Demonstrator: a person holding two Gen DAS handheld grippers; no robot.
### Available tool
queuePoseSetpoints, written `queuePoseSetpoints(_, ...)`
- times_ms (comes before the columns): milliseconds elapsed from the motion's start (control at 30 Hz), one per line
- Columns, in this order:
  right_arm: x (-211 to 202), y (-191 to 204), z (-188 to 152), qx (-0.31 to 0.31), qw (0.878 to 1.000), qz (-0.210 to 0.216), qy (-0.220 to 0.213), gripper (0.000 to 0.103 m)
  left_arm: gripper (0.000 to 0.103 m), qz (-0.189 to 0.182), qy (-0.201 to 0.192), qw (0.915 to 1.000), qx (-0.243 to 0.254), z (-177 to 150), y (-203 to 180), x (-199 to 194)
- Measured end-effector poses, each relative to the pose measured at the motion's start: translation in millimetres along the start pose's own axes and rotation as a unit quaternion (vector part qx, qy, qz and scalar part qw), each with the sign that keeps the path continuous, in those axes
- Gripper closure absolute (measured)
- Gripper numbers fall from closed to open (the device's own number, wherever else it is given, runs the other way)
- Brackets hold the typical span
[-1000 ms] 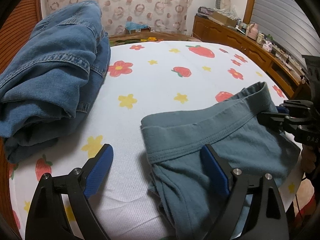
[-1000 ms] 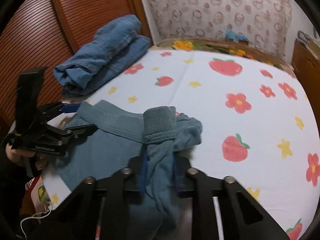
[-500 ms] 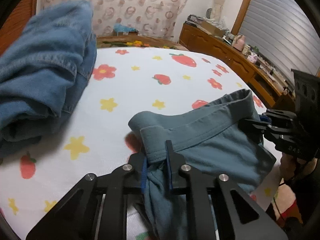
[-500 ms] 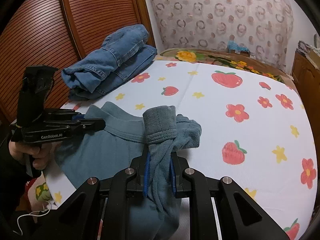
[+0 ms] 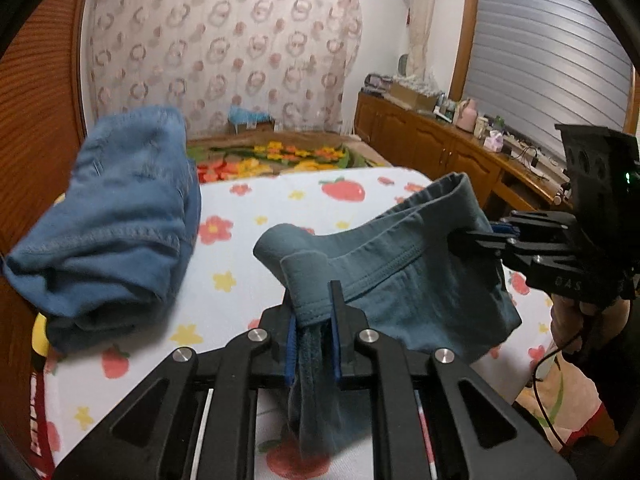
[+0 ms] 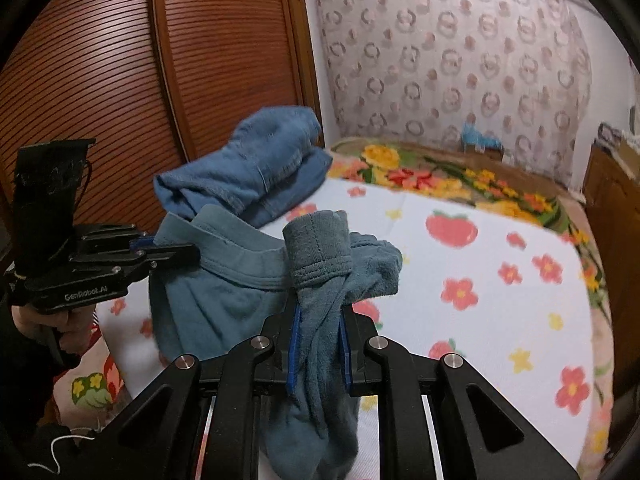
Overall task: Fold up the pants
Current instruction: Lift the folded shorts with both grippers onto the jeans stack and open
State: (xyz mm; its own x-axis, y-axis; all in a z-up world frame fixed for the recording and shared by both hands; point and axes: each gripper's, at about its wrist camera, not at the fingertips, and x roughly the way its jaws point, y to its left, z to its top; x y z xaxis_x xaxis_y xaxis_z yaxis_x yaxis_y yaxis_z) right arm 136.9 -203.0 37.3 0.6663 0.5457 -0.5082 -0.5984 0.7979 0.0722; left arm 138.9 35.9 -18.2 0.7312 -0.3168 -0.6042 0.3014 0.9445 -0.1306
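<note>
Now lifted off the bed since a second ago: teal pants, waistband clamped in left tongs, newly closed, and right tongs; denim jeans at bed's far-left edge.

I see teal-grey pants against a white bed sheet printed with red strawberries, red flowers and yellow blossoms. My black left tongs and right tongs carry blue pads. The denim jeans are mid-blue with paler stitching. A floral blanket shows orange, yellow and green; the curtain has pinkish-brown rings; the wardrobe doors are reddish-brown slats.
</note>
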Motion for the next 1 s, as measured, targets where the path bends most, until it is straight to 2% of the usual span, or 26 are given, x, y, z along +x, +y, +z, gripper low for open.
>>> queuePoseSetpoints(433, -18, 15, 13, -0.029, 0.999, -0.014, -0.015, 0.087, 0.089, 0.006, -0.031, 0.9995, -0.008, 19, 13, -23)
queuePoseSetpoints(767, -21, 19, 41, -0.057, 0.998, -0.007, -0.038, 0.087, 0.089, 0.023, -0.064, 0.9976, -0.011, 46, 29, -46)
queuePoseSetpoints(1000, -23, 26, 72, -0.087, 0.995, 0.005, -0.053, 0.087, 0.089, 0.037, -0.088, 0.9953, -0.015, 65, 39, -69)
